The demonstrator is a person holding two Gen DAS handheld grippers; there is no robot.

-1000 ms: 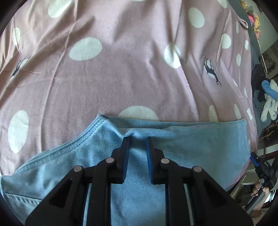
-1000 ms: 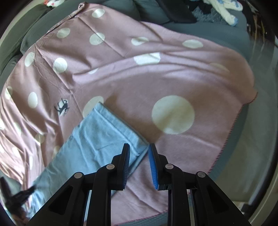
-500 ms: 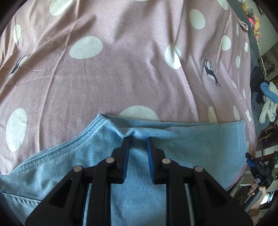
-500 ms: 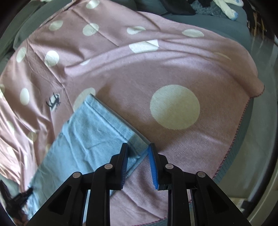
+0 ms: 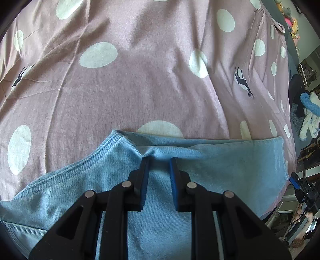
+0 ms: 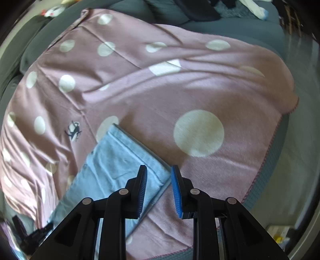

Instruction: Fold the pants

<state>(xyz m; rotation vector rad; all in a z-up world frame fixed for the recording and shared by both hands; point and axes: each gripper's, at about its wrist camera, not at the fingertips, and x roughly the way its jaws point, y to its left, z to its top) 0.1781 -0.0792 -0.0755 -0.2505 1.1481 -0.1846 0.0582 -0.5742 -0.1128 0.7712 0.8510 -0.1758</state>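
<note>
Light blue denim pants (image 5: 220,170) lie flat on a pink sheet with white dots (image 5: 140,90). My left gripper (image 5: 159,160) hangs over their thick stitched end. Its jaws stand a narrow gap apart, with smooth denim showing between them and a small pucker just past the tips. In the right wrist view the pants (image 6: 112,160) run as a folded strip toward the lower left. My right gripper (image 6: 159,168) straddles the hem corner with a narrow gap, and the cloth lies flat beneath it. Each gripper shows small at the other view's edge.
The sheet (image 6: 200,90) ends in a stitched edge (image 6: 266,164) at the right, with grey bedding (image 6: 230,28) beyond. Dark clothes (image 6: 196,12) lie at the back. A blue and white bundle of laundry (image 5: 308,114) sits at the right, and a person's hand (image 5: 304,212) shows nearby.
The right wrist view has wobbled slightly, and the hem corner stays between its fingers. The left view is almost the same. Nothing was grasped or let go.
</note>
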